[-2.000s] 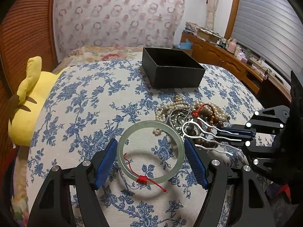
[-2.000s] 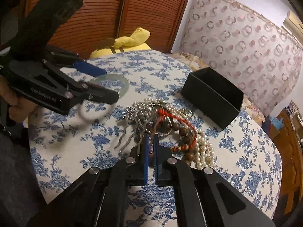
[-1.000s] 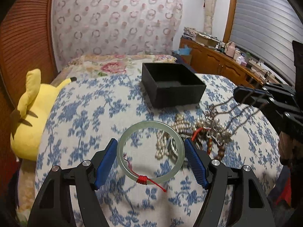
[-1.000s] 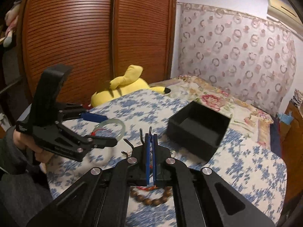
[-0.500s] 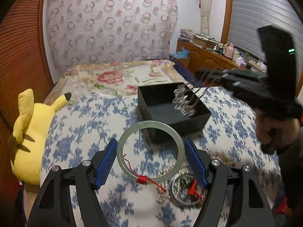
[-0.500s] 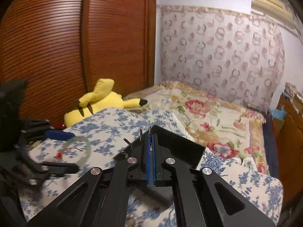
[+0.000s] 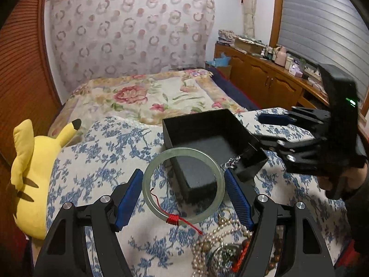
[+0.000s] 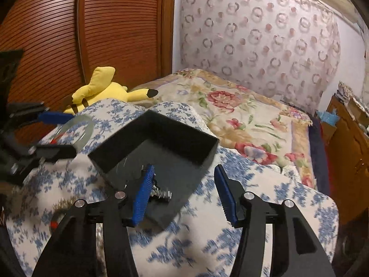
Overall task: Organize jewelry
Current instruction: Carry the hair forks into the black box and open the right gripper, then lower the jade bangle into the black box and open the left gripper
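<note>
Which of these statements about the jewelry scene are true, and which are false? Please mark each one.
1. The left gripper holds a green bangle. True.
2. The black box has its lid on. False: it is open on top.
3. The right gripper is clamped shut. False: its jaws stand apart, having just opened, with nothing between them.
4. A silver hairpin lies in the box. True.
5. The yellow plush toy sits inside the box. False: it lies beside the flowered cloth.

I see a bed with a blue-flowered cloth spread on it; on the cloth sit a black box, a heap of beads and a yellow plush toy.
</note>
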### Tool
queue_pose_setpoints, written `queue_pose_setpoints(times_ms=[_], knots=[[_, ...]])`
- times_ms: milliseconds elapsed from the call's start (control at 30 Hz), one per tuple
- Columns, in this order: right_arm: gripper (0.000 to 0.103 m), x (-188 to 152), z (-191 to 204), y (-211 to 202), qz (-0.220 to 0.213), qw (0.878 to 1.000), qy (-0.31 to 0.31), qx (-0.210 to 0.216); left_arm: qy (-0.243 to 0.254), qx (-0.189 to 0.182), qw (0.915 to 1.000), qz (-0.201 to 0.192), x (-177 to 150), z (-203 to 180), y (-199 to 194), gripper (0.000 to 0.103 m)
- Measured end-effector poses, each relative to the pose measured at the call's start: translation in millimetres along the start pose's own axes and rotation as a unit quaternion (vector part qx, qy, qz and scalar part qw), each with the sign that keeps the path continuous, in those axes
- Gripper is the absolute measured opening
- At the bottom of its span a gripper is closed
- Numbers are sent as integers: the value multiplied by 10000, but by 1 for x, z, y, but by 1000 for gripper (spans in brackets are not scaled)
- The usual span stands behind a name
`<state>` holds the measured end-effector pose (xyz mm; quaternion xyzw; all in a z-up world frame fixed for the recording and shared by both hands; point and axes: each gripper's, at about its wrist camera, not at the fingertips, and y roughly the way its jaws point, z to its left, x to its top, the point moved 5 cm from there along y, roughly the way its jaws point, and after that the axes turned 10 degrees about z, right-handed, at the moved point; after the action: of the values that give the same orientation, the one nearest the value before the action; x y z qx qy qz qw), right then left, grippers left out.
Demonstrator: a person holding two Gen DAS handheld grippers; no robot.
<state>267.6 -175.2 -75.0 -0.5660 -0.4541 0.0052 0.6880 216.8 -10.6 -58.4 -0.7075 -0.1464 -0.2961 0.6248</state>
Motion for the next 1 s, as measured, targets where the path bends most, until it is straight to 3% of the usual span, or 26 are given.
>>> queue_pose_setpoints(times_ms=[467,700,1000], knots=[[56,-28,-5,-18,207,9996,-178,-121,151,-10,9998,128,18,-13,25,69],[55,-33,-19,-41,5,9999,73,-92,157,-39,9997,207,24,-13,37,69],[55,-23,-7,-39,-179,9988,158,433,208,-83,9993,287,32,-17,51,69]])
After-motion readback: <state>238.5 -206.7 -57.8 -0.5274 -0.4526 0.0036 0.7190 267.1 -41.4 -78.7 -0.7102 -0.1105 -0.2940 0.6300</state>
